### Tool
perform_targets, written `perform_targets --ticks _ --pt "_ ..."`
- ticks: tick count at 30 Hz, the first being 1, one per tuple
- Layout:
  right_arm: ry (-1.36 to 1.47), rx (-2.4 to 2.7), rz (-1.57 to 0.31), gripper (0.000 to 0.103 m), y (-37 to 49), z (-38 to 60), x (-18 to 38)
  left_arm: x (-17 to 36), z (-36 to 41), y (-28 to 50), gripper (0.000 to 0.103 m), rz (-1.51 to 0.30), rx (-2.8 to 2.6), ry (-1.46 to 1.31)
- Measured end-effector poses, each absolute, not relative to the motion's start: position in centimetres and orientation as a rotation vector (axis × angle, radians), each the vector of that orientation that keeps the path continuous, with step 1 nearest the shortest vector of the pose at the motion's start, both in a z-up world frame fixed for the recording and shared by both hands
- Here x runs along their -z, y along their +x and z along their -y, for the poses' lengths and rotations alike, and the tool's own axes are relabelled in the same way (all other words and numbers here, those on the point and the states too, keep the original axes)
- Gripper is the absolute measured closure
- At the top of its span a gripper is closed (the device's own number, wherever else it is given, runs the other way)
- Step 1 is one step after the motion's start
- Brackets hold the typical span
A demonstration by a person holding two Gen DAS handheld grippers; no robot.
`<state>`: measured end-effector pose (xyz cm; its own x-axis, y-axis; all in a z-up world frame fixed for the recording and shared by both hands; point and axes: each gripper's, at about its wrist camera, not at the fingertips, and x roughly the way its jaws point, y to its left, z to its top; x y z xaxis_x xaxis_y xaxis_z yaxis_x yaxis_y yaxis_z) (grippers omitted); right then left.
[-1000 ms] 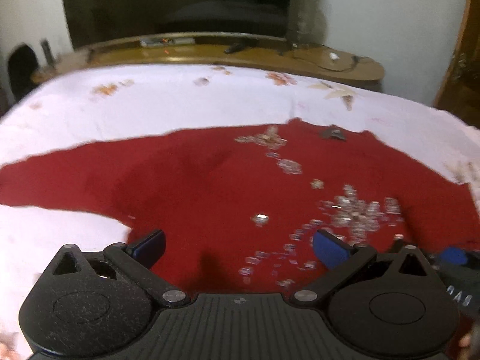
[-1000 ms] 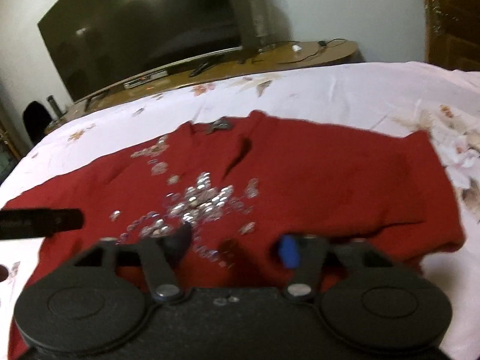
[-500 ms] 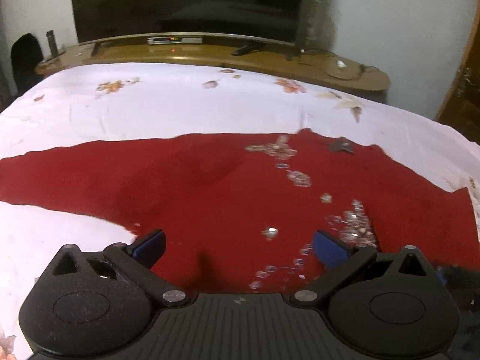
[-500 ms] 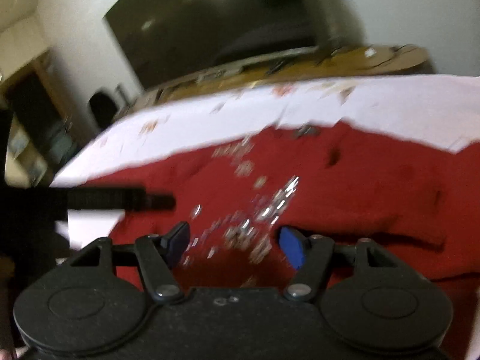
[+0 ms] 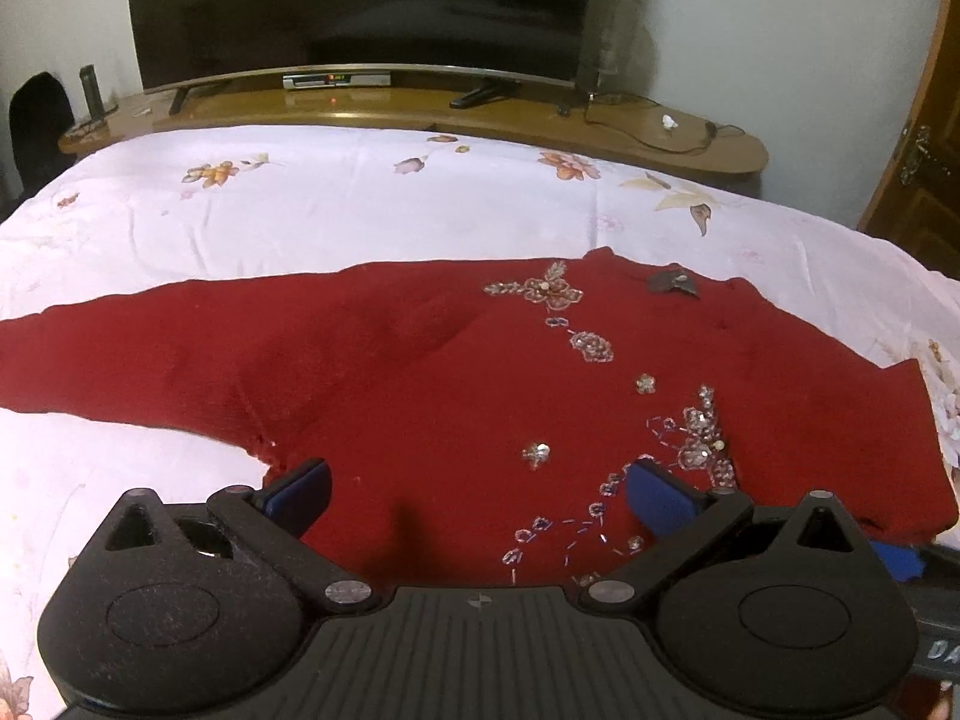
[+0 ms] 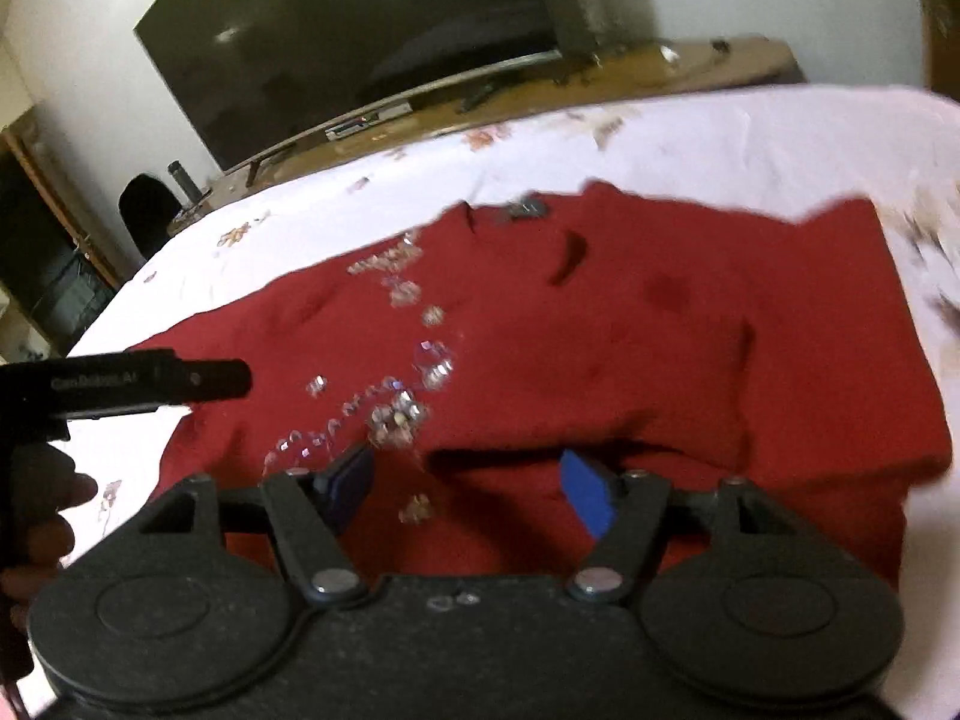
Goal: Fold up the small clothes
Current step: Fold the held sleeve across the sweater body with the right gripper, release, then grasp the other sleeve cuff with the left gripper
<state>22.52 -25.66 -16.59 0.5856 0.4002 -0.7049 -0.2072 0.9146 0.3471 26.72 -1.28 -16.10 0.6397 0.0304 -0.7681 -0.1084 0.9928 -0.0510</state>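
Observation:
A red knit garment (image 5: 420, 390) with silver bead embroidery lies spread flat on the bed, one sleeve stretched out to the left. My left gripper (image 5: 477, 489) hovers open over its near hem, blue pads wide apart and touching nothing. In the right wrist view the same garment (image 6: 600, 348) fills the middle. My right gripper (image 6: 468, 486) hangs above a fold near the front edge. Its jaws are opening, and the cloth lies below them with nothing pinched. The left gripper's black body (image 6: 150, 384) and a hand (image 6: 48, 516) show at the left edge.
The bed is covered with a white floral sheet (image 5: 360, 204). Behind it stand a long wooden TV stand (image 5: 420, 108) with cables and a set-top box, and a large dark television (image 5: 360, 0). A wooden door (image 5: 924, 138) is at the far right.
The right wrist view swung to the left and tilted, and the right jaws stand slightly wider. The left gripper has stayed almost in place, still open.

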Motion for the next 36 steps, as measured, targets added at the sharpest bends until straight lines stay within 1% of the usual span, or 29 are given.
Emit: perform_targets --ticks 4,6,7,9,12,13,15,16,17,22,24,25,26,28,29,31,33,36 --pt "0.325 -0.301 -0.845 0.035 22.2 27.3 16.2 16.3 1.2 26.4 0.000 -0.877 -0.072 -0.088" --pt "0.367 -0.272 -0.861 0.040 22.9 28.0 16.2 16.4 1.1 26.2 0.000 -0.877 -0.069 -0.092" --pt "0.402 -0.269 -0.875 0.045 23.2 28.3 16.3 16.4 1.0 26.1 0.000 -0.875 -0.069 -0.093" --pt "0.473 -0.259 -0.896 0.046 23.7 29.0 16.8 16.3 0.7 25.9 0.000 -0.869 -0.069 -0.089" --pt "0.537 -0.220 -0.894 0.050 24.6 29.3 17.3 16.3 0.1 25.8 0.000 -0.862 -0.076 -0.080" --pt "0.555 -0.191 -0.891 0.054 24.8 29.5 17.5 16.3 -0.2 25.7 0.000 -0.862 -0.078 -0.082" --pt "0.574 -0.159 -0.879 0.071 25.0 29.7 17.6 16.4 -0.9 25.7 0.000 -0.861 -0.085 -0.086" --pt "0.555 -0.141 -0.866 0.088 24.9 29.5 17.4 16.4 -1.2 25.7 0.000 -0.860 -0.089 -0.085" --pt "0.523 -0.122 -0.851 0.092 24.8 29.1 17.1 16.4 -1.6 25.7 0.000 -0.858 -0.095 -0.084" --pt "0.383 -0.220 -0.774 0.092 25.2 24.0 15.2 16.5 -3.4 26.1 0.000 -0.862 -0.111 -0.112" --pt "0.340 -0.296 -0.770 0.089 25.5 21.2 14.9 16.5 -4.0 26.1 0.000 -0.862 -0.110 -0.132" --pt "0.335 -0.343 -0.792 0.076 25.8 20.0 15.1 16.6 -4.3 26.2 0.000 -0.864 -0.105 -0.143" --pt "0.338 -0.395 -0.822 0.057 26.2 18.9 15.6 16.6 -4.5 26.2 0.000 -0.868 -0.114 -0.148" --pt "0.331 -0.409 -0.857 0.040 26.1 17.6 16.1 16.8 -5.0 26.2 0.000 -0.869 -0.103 -0.172" --pt "0.335 -0.412 -0.843 0.039 25.8 17.7 16.0 16.9 -5.1 26.3 0.000 -0.880 -0.083 -0.190" --pt "0.363 -0.397 -0.797 0.043 24.9 18.8 15.4 17.3 -5.0 26.3 0.000 -0.893 -0.054 -0.214" --pt "0.361 -0.351 -0.762 0.043 24.1 20.4 14.9 17.8 -4.6 26.4 0.000 -0.921 -0.015 -0.244" --pt "0.374 -0.289 -0.736 0.040 23.0 22.7 14.6 18.8 -4.1 26.4 0.000 -0.950 0.042 -0.331"
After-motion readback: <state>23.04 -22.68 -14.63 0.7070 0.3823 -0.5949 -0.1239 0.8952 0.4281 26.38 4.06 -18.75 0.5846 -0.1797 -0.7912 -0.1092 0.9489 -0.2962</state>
